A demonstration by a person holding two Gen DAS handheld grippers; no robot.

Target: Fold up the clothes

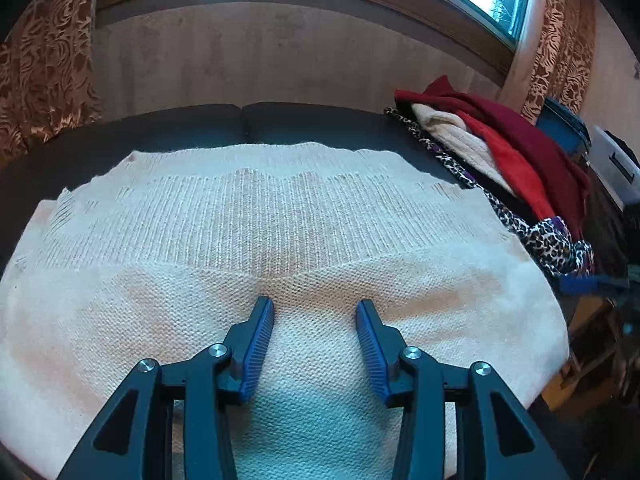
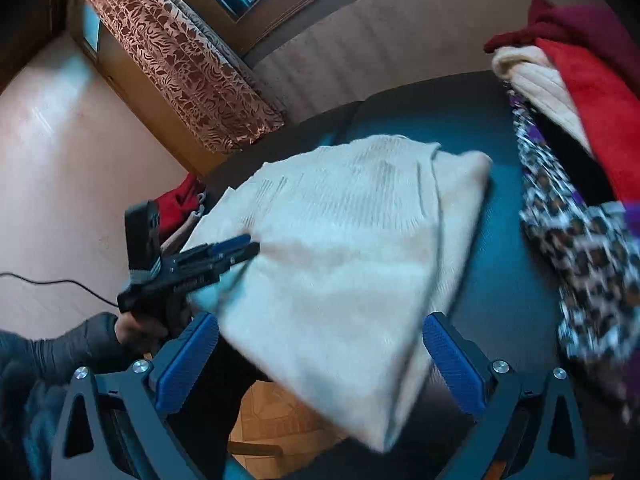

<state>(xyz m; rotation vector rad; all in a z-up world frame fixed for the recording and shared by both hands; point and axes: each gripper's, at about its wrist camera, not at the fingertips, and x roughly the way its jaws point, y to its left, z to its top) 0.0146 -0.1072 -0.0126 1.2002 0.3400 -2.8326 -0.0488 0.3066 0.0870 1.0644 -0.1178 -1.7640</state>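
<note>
A cream knit sweater (image 1: 280, 240) lies flat on a dark cushioned surface (image 1: 192, 126), its ribbed band toward the wall. My left gripper (image 1: 314, 308) is open just above the sweater's near part, with knit under both blue pads and nothing pinched. In the right wrist view the sweater (image 2: 340, 248) is blurred and looks folded over, one corner hanging past the near edge. There the left gripper (image 2: 250, 245) rests at the sweater's left side, held by a hand in a dark sleeve. My right gripper (image 2: 320, 322) is wide open over the hanging corner and holds nothing.
A pile of clothes (image 1: 500, 152) lies to the right on the dark surface (image 2: 500, 280): dark red, bright red, cream and leopard print (image 2: 580, 248). A red garment (image 2: 176, 204) lies past the left end. Wall, patterned curtains and a window stand behind. Wooden floor (image 2: 272, 412) shows below the near edge.
</note>
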